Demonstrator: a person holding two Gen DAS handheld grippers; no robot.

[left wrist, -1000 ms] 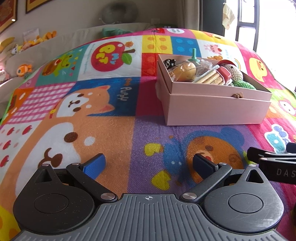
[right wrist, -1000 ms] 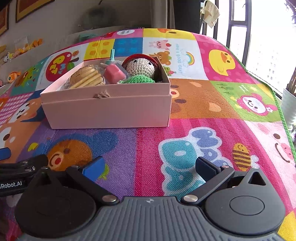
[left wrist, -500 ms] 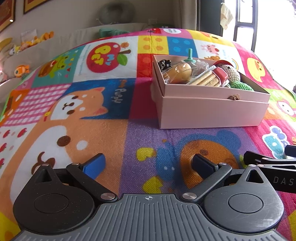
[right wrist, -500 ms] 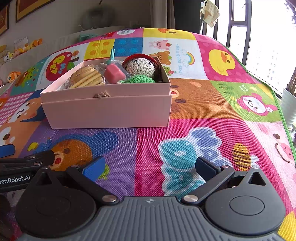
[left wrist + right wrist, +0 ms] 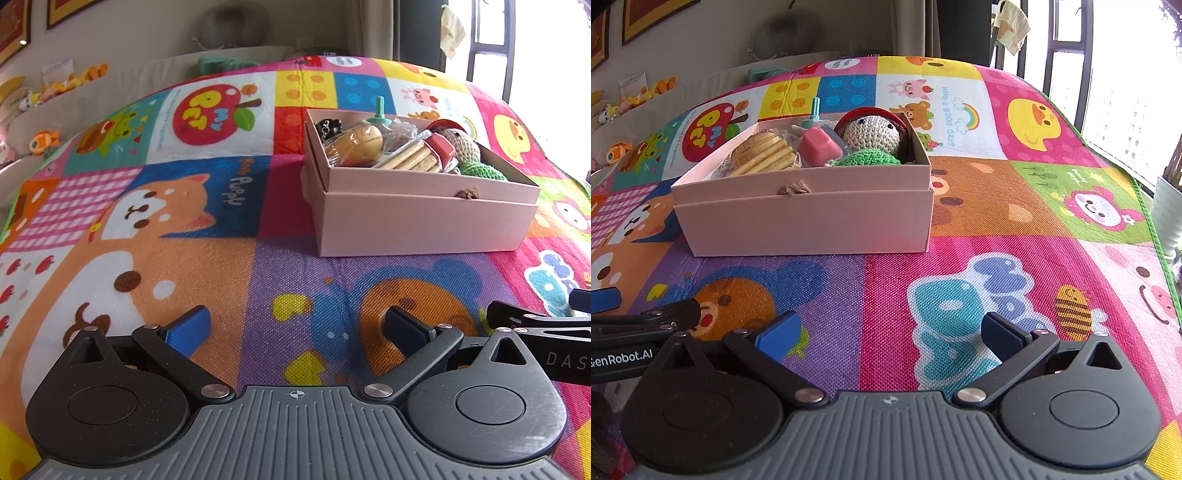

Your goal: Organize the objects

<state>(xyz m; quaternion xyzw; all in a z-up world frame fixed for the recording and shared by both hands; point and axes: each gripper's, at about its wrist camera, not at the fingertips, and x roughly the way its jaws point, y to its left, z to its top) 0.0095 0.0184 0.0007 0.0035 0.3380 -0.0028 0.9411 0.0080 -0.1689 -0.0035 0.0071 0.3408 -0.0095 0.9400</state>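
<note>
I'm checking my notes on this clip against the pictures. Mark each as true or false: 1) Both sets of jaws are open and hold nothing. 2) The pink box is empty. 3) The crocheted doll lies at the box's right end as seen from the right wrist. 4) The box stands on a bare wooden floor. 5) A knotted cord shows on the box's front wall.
1) True: the left gripper and right gripper both have their jaws spread, with nothing between them.
2) False: the pink box holds biscuits, a pink block and more.
3) True: the crocheted doll fills that end.
4) False: it stands on a colourful play mat.
5) True: the knotted cord sits there.
</note>
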